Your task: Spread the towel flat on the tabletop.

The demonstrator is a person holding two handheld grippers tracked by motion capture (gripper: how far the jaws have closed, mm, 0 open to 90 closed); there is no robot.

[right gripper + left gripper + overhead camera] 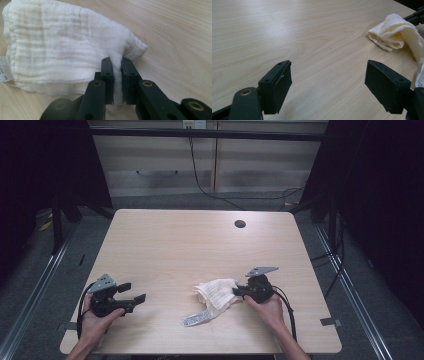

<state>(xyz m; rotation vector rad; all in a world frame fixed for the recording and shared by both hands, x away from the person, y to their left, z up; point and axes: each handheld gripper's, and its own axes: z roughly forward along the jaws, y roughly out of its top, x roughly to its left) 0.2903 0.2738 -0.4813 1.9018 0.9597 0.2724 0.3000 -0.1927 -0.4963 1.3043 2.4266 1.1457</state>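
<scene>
Pinched a fold of the cloth (62, 47) between the nearly shut right gripper (117, 75) jaws; likely mid-drag or mid-fold. Left gripper (328, 82) jaws wide apart, empty, cloth well beyond them. Next: probably seize the free edge.

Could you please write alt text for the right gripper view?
The right tongs pinch a fold of a white, ribbed cloth between two black jaws. The bunched cloth lies on a light wooden table, with a printed label at its left edge.
</scene>
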